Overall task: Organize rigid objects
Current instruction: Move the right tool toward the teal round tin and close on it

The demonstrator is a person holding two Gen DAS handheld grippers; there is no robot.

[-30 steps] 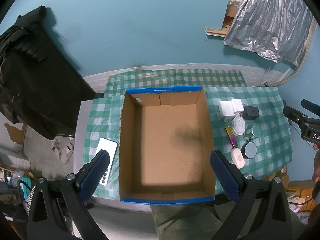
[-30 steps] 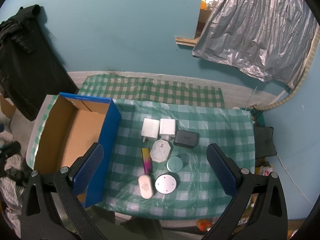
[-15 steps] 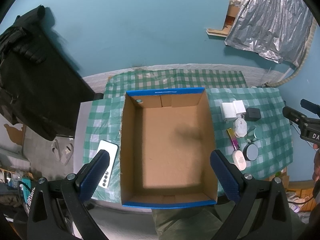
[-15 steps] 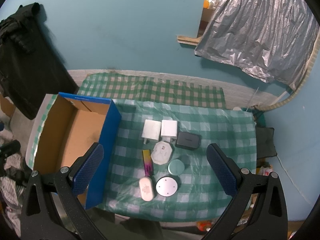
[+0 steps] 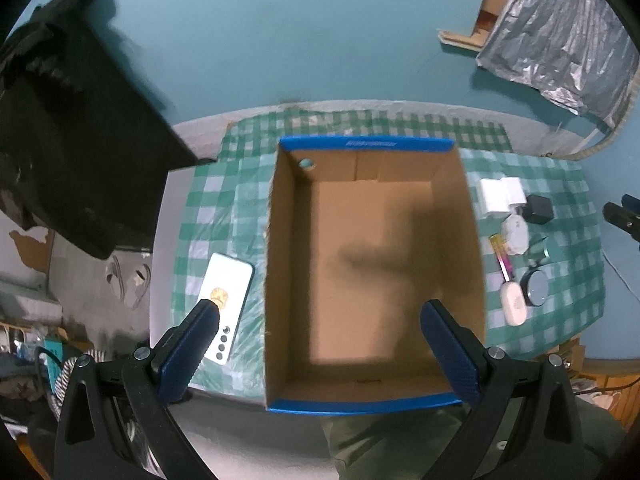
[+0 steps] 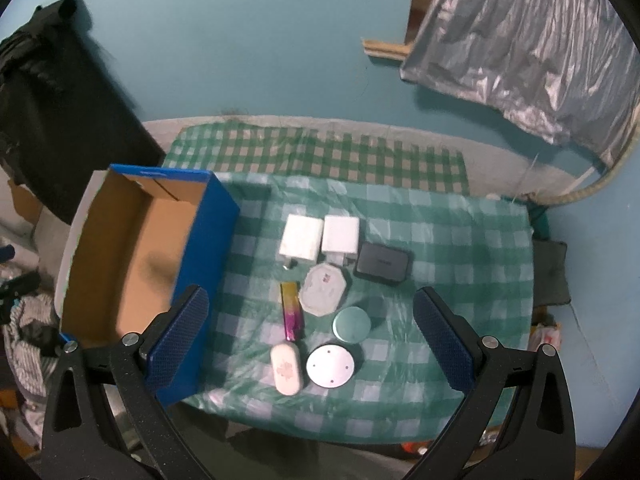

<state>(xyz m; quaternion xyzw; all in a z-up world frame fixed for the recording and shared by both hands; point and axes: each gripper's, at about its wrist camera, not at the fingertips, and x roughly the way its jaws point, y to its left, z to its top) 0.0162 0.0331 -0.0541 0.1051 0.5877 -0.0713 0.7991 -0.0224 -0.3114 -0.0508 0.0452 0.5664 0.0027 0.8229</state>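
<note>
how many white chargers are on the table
2, side by side at the far end of the cluster right of the box: left charger, right charger, beside the black block.

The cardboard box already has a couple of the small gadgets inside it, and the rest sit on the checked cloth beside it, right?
Not quite. The cardboard box holds nothing yet, as the left wrist view shows. All the small gadgets sit on the checked cloth beside it.
</note>
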